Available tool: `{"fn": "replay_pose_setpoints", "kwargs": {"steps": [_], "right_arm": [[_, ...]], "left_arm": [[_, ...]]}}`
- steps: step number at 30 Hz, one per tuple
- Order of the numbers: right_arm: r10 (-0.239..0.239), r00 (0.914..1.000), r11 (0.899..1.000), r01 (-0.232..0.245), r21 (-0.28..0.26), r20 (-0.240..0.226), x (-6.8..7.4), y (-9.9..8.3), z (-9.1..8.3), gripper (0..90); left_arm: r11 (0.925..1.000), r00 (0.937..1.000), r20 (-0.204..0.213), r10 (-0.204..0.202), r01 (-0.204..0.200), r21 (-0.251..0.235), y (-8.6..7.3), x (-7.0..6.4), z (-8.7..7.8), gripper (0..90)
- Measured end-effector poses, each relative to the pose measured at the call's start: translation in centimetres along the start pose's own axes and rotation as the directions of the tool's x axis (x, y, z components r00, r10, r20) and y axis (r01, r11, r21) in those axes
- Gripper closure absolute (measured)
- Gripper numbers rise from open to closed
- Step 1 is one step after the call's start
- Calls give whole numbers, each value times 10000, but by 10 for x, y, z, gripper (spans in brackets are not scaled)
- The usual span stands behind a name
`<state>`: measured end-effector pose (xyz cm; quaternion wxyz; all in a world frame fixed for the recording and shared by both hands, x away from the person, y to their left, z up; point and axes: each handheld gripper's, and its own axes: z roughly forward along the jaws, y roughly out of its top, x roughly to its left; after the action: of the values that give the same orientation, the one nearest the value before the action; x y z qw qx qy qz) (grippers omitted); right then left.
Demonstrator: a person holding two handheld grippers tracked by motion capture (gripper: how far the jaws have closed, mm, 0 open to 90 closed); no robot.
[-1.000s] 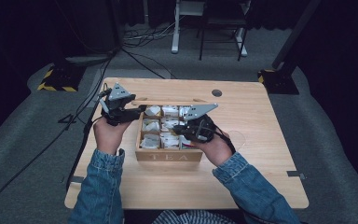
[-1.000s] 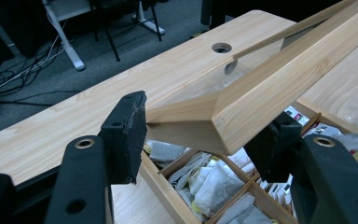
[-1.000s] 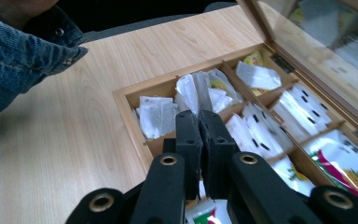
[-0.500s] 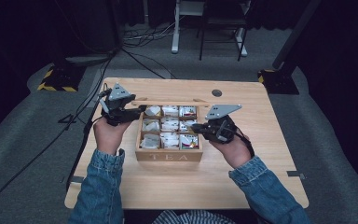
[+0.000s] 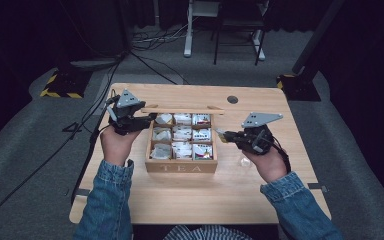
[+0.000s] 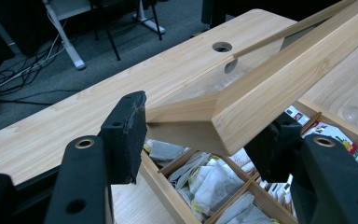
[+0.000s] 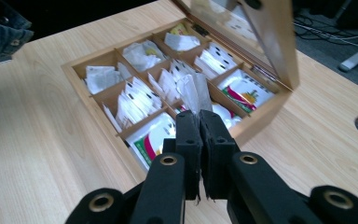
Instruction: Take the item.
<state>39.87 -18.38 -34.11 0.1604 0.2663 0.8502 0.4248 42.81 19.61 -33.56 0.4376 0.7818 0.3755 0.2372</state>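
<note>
Right gripper (image 7: 199,122): jaws pressed together on a tea bag (image 7: 195,93), which stands up from the tips.
Tea bag position: held in the air just off the right wall of the tea box (image 5: 181,167), in the high view level with the front row.
Left gripper (image 6: 200,140): jaws set on either side of the corner of the lid (image 6: 261,88); the left pad touches the lid edge, the right pad's contact is hidden.
Lid: raised and tilted over the back edge of the box, with a pane in its frame.
Box interior: compartments in rows, filled with bags and sachets, tops exposed.
Free room: bare table (image 5: 260,195) in front of and to the right of the box.
Table edge: a round hole (image 5: 232,99) near the back right.
</note>
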Motion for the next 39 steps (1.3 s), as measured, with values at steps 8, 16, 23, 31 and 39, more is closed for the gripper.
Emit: {"fn": "replay_pose_setpoints", "kwargs": {"steps": [8, 16, 23, 31, 39], "right_arm": [[567, 9975, 9984, -563, -100, 427, -15, -18, -15, 869], [1088, 9901, 9940, -1077, -165, 891, -28, -34, -27, 870], [1525, 9800, 9882, -1527, -85, 1282, -42, -49, -35, 869], [1853, 9673, 9824, -1864, -103, 1730, -53, -61, -42, 870], [2283, 9583, 9729, -2311, -41, 1721, -58, -75, -38, 870]], "left_arm": [[10000, 10000, -2, 8, -8, 12, 0, 0, 0, 432], [10000, 10000, -7, 9, -9, 17, 0, 0, 0, 432], [10000, 10000, -9, 9, -9, 13, 0, 0, 0, 433], [10000, 10000, -41, 20, -20, 93, 0, -1, 2, 425], [10000, 10000, -50, 4, -4, 81, 0, -1, 2, 424]]}}
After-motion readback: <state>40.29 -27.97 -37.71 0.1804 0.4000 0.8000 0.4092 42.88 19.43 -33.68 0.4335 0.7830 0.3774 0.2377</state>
